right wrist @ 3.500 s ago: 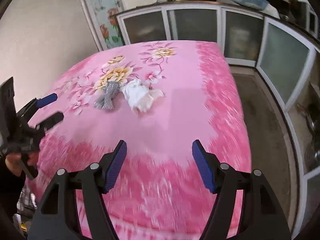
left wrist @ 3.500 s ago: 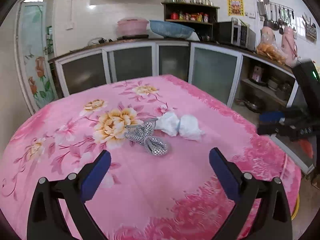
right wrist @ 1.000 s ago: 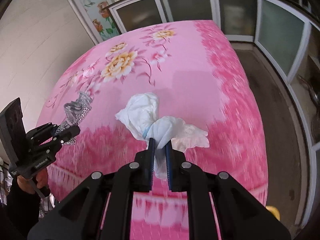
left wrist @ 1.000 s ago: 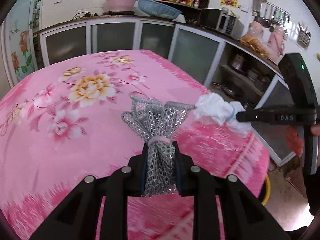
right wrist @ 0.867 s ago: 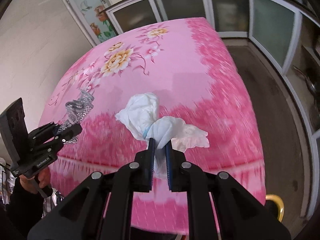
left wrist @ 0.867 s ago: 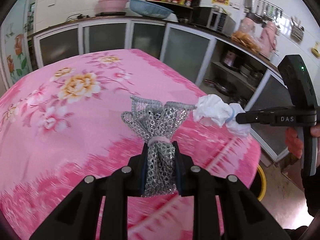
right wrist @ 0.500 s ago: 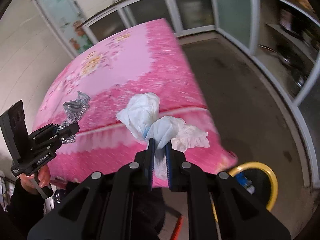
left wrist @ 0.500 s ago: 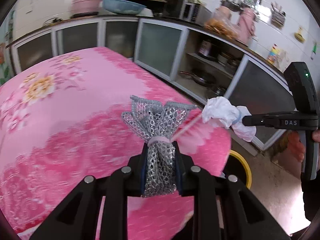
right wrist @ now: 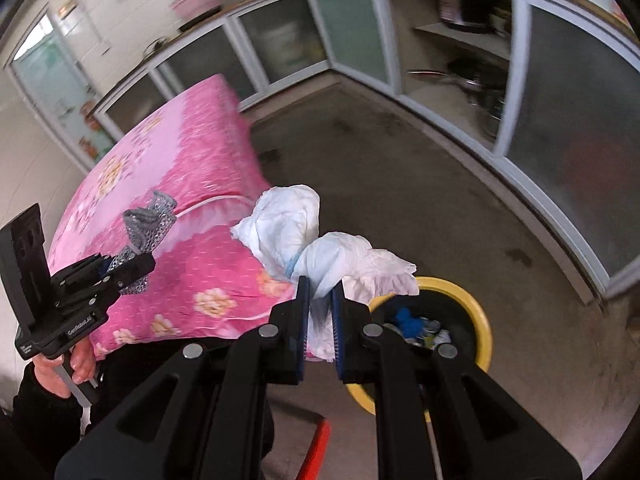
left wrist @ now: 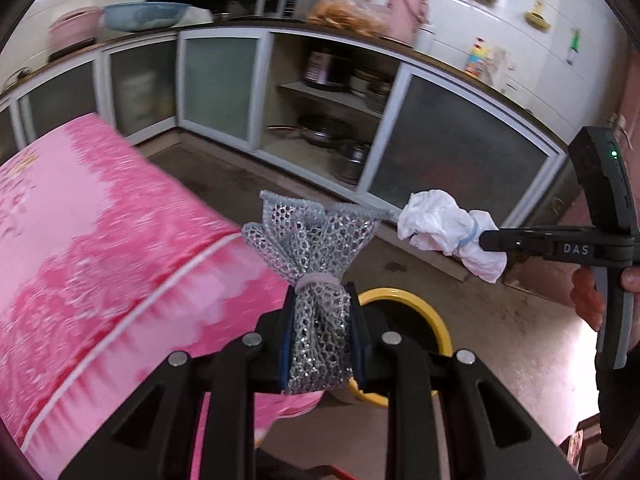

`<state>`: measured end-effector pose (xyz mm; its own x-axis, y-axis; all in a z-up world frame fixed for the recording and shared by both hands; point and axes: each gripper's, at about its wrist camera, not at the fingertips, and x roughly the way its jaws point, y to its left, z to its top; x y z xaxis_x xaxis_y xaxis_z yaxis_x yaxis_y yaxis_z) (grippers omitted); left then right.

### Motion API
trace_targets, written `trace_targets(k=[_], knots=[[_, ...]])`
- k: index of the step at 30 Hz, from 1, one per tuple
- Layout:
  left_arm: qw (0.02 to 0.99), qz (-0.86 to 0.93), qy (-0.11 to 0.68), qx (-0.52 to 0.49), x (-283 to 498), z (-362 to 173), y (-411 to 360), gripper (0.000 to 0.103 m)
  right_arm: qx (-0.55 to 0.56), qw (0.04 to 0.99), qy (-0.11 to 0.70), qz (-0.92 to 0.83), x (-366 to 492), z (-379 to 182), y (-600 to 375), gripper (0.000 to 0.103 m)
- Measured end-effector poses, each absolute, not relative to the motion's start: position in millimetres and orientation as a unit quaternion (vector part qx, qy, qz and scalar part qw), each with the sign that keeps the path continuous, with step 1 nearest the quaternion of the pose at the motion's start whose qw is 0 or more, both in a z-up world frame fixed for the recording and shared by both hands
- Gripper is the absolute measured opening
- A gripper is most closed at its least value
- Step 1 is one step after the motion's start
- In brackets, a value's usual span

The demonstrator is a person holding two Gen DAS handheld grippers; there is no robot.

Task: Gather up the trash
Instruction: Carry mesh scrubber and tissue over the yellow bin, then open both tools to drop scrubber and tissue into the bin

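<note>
My left gripper (left wrist: 320, 336) is shut on a silver mesh bundle (left wrist: 312, 240) tied with a band, held in the air past the table edge. It also shows in the right wrist view (right wrist: 148, 224). My right gripper (right wrist: 320, 308) is shut on a crumpled white tissue wad (right wrist: 296, 224) tied with a blue band, above and left of a yellow-rimmed trash bin (right wrist: 476, 304) on the floor. The bin (left wrist: 424, 308) sits just beyond the left gripper, partly hidden. The tissue (left wrist: 440, 224) and right gripper (left wrist: 492, 240) show at right in the left wrist view.
The pink floral table (left wrist: 80, 240) lies to the left; it also shows in the right wrist view (right wrist: 168, 168). Kitchen cabinets (left wrist: 452, 152) with glass doors and shelves of pots line the far side. Bare concrete floor (right wrist: 400, 168) surrounds the bin, which holds some trash (right wrist: 412, 320).
Both grippers have swung right, away from the table, carrying the mesh bundle and the tissue. The yellow bin has come closer and now lies under the grippers.
</note>
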<state>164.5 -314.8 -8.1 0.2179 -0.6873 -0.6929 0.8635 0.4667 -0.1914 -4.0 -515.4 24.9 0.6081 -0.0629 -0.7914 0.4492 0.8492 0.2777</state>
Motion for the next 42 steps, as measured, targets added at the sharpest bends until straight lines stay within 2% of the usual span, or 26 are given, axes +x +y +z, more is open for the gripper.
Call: trace_targets(k=[7,14,35,38,41,42], knots=[[0.743,-0.541,0.369,0.139,133,-19,-368,0.021,0.250,0.851,0.412,-0.210,-44,0,-546,0.010],[0.711,-0.568,0.381,0.165,103,-52,-413,0.021,0.275,0.826,0.431,-0.237,-68,-40,-562,0.010],[0.667,-0.560,0.446,0.206,81,-140,-472,0.021,0.338,0.758,0.495,-0.258,-81,-139,-583,0.011],[0.666,-0.557,0.448,0.213,78,-147,-477,0.025,0.352,0.748,0.498,-0.261,-81,-147,-588,0.011],[0.671,-0.552,0.449,0.210,79,-150,-482,0.045,0.358,0.736,0.504,-0.276,-84,-154,-592,0.014],[0.676,-0.549,0.448,0.205,80,-150,-482,0.055,0.360,0.731,0.504,-0.286,-86,-157,-594,0.019]])
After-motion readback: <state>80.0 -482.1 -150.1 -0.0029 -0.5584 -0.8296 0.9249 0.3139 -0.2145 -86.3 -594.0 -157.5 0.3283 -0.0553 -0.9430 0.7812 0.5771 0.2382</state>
